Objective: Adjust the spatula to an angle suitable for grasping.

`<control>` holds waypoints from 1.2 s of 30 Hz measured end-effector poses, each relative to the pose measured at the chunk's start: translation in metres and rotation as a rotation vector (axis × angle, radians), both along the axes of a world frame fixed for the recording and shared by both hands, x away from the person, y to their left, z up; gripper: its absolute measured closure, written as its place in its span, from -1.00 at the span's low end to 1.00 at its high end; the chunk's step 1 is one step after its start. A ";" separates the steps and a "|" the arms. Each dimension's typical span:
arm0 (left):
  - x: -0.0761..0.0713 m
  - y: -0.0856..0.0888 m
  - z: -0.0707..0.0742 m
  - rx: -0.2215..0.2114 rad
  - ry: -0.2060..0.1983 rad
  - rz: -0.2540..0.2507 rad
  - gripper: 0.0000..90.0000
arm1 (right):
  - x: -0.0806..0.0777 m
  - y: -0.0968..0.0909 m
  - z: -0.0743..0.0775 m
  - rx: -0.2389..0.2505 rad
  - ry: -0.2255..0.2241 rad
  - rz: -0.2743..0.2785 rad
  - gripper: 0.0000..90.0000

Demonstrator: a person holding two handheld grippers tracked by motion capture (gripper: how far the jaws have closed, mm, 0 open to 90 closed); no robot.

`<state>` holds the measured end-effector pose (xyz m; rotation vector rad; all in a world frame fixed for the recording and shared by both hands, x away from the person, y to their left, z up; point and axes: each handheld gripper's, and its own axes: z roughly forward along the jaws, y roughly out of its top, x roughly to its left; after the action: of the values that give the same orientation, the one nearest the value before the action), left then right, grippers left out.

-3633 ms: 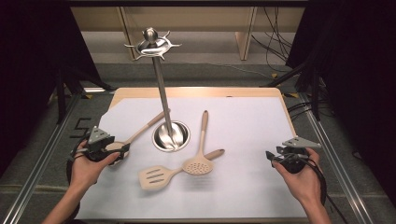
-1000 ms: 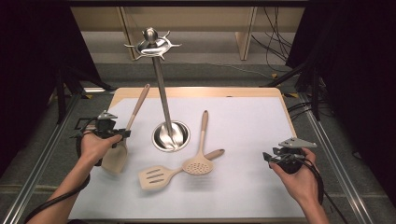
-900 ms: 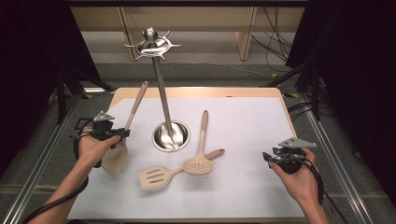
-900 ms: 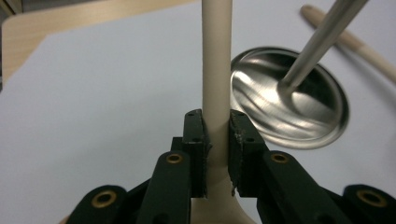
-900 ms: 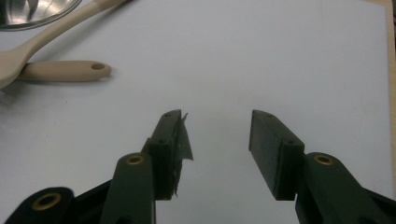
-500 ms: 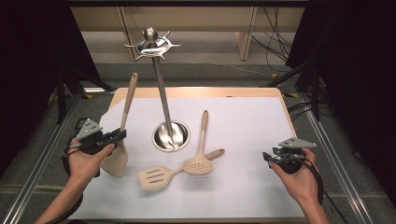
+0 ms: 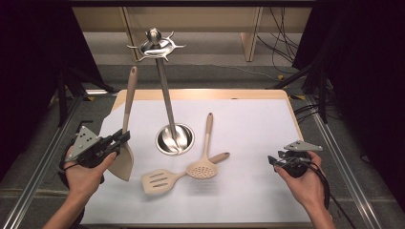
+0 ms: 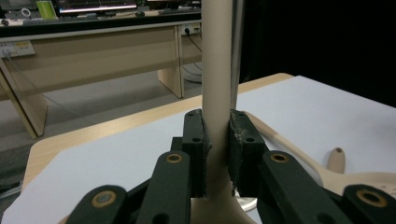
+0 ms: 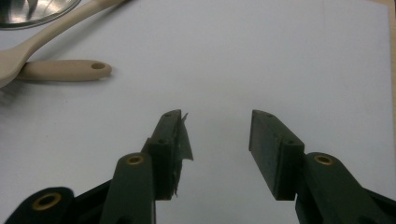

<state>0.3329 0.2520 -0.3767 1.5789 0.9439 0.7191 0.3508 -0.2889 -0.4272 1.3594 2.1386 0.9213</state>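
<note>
The left gripper [image 7: 119, 141] has its jaws clamped on the handle of a beige spatula [image 7: 125, 143], just above the blade. The spatula stands nearly upright, handle up, blade low over the white sheet at the table's [image 7: 200, 94] left edge. The left hand [image 7: 83, 164] is raised off the table, gripper pointing toward the metal utensil stand [image 7: 167, 102]. The left gripper view adds the pads [image 8: 194, 140] pressing both sides of the handle [image 8: 216, 70]. The right gripper [image 7: 273, 161] rests low at the table's right side, the right hand [image 7: 303, 183] behind it. Its own view shows its jaws standing apart with nothing between them. A slotted turner [image 7: 160, 180] and a skimmer [image 7: 204, 157] lie between the hands.
</note>
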 end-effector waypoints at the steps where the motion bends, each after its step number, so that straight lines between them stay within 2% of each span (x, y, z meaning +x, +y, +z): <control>1: 0.000 -0.002 0.002 -0.013 -0.015 -0.008 0.73 | 0.000 0.000 0.000 -0.002 0.000 0.000 0.23; 2: -0.002 -0.003 0.004 -0.013 -0.021 -0.011 0.73 | 0.000 -0.001 0.000 -0.013 -0.003 0.010 0.23; 3: -0.002 -0.005 0.005 -0.019 -0.022 -0.014 0.73 | 0.000 0.000 0.000 0.001 -0.002 -0.003 0.23; 6: -0.004 -0.007 0.009 -0.025 -0.043 -0.014 0.73 | 0.000 -0.001 0.000 0.000 0.001 -0.004 0.23; 7: -0.004 -0.006 0.010 -0.013 -0.062 -0.018 0.73 | 0.000 0.000 0.000 -0.002 0.003 -0.004 0.23; 8: -0.004 -0.007 0.011 -0.018 -0.066 -0.018 0.73 | -0.002 0.002 0.000 0.017 0.018 -0.024 0.23; 10: -0.005 -0.007 0.013 -0.010 -0.081 -0.017 0.73 | -0.002 0.001 0.000 0.010 0.011 -0.012 0.23; 11: -0.007 -0.008 0.015 -0.005 -0.092 -0.012 0.73 | -0.003 0.002 0.000 0.022 0.020 -0.024 0.23; 12: -0.008 -0.008 0.016 0.001 -0.094 -0.012 0.73 | -0.001 -0.002 0.000 -0.012 -0.010 -0.004 0.23; 15: -0.009 -0.009 0.019 0.011 -0.110 -0.009 0.73 | -0.001 -0.002 0.000 -0.015 -0.009 -0.006 0.23; 16: -0.009 -0.009 0.019 0.011 -0.114 -0.008 0.73 | 0.000 -0.003 -0.001 -0.031 -0.028 0.012 0.23; 20: -0.009 -0.010 0.020 0.012 -0.116 -0.007 0.73 | 0.000 -0.003 -0.001 -0.028 -0.024 0.008 0.23; 21: -0.009 -0.010 0.020 0.013 -0.117 -0.007 0.73 | -0.002 0.000 0.000 0.004 0.007 -0.018 0.23; 25: -0.009 -0.011 0.020 0.020 -0.122 -0.006 0.73 | -0.002 0.000 -0.001 0.009 0.012 -0.019 0.23; 26: -0.008 -0.011 0.020 0.021 -0.122 -0.005 0.73 | -0.002 0.000 -0.001 0.011 0.010 -0.019 0.23; 27: -0.008 -0.011 0.020 0.023 -0.122 -0.004 0.73 | -0.001 -0.002 0.000 -0.007 -0.004 -0.010 0.23; 33: -0.005 -0.014 0.020 0.035 -0.117 -0.002 0.73 | -0.001 -0.001 -0.001 0.005 0.003 -0.010 0.23; 34: -0.005 -0.014 0.020 0.034 -0.117 -0.002 0.73 | 0.000 -0.002 -0.002 -0.006 -0.015 0.007 0.23; 36: -0.004 -0.015 0.020 0.047 -0.109 0.005 0.73 | 0.000 -0.002 -0.002 -0.006 -0.017 0.007 0.23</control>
<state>0.3291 0.2368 -0.3570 1.5624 0.8563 0.8280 0.3511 -0.2910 -0.4296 1.3381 2.1331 0.9247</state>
